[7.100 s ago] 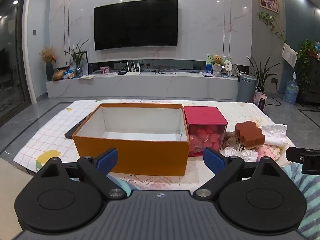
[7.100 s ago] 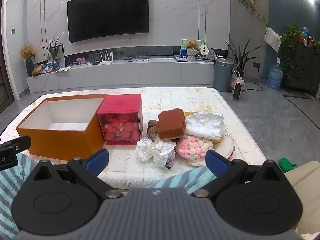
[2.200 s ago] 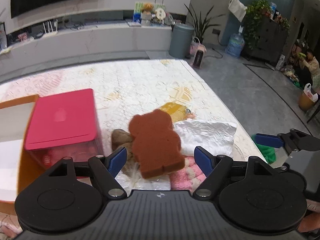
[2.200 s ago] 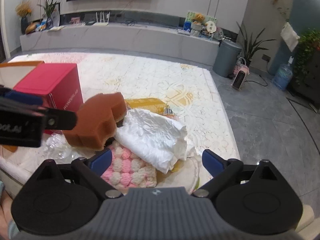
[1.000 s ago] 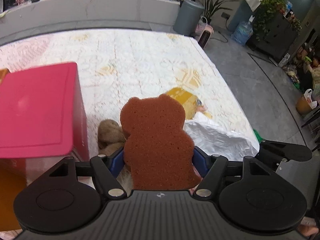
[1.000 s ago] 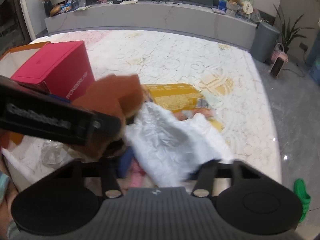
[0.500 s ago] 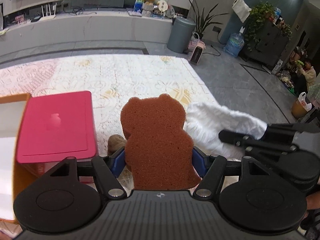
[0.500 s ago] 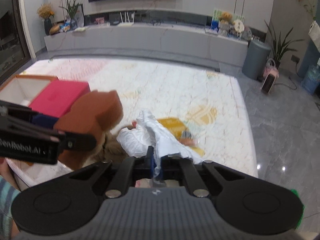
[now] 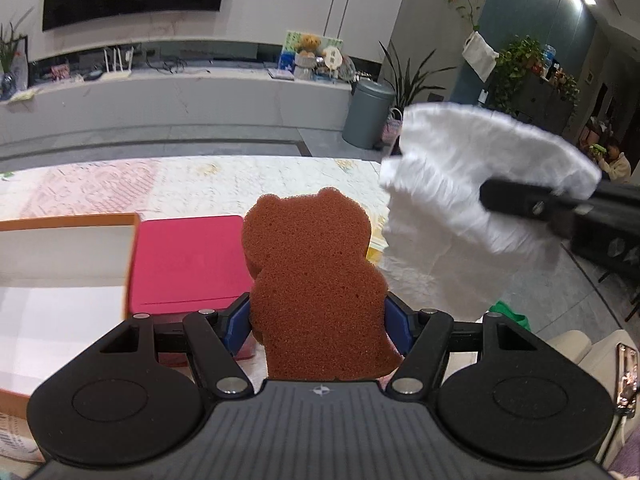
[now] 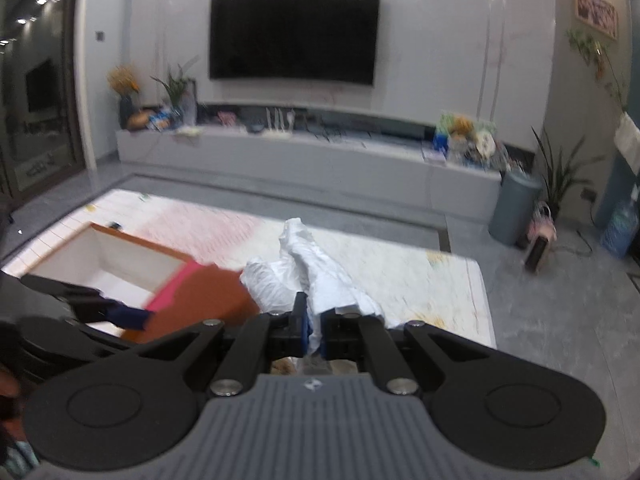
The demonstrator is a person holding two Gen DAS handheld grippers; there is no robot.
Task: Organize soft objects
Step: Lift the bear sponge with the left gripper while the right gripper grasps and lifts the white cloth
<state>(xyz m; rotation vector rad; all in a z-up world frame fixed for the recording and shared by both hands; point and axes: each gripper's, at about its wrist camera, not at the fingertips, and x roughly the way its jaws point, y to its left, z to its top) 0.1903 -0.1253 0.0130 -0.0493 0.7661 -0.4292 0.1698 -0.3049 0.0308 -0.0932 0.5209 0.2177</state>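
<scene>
A: Any lettering that can be read here?
B: None. The red box lid (image 9: 188, 258) is plain from above, and the framed picture (image 10: 596, 10) on the wall is too blurred.
A: The card by the toy bear?
B: That round card (image 9: 333, 57) bears marks too small to read.

Bear-shaped sponge (image 9: 318, 280) sits up between the left gripper's (image 9: 317, 322) pads, above the table (image 9: 200, 184). To its right, higher, crumpled cloth (image 9: 460, 208) hangs pinched in the right gripper (image 10: 314, 330). Down on the table, lidded box (image 9: 188, 260) lies just left of the sponge, open box (image 9: 60, 264) touching its left side. Behind the table runs the TV bench (image 9: 180, 96), with a bin (image 9: 368, 114) at its right end.
</scene>
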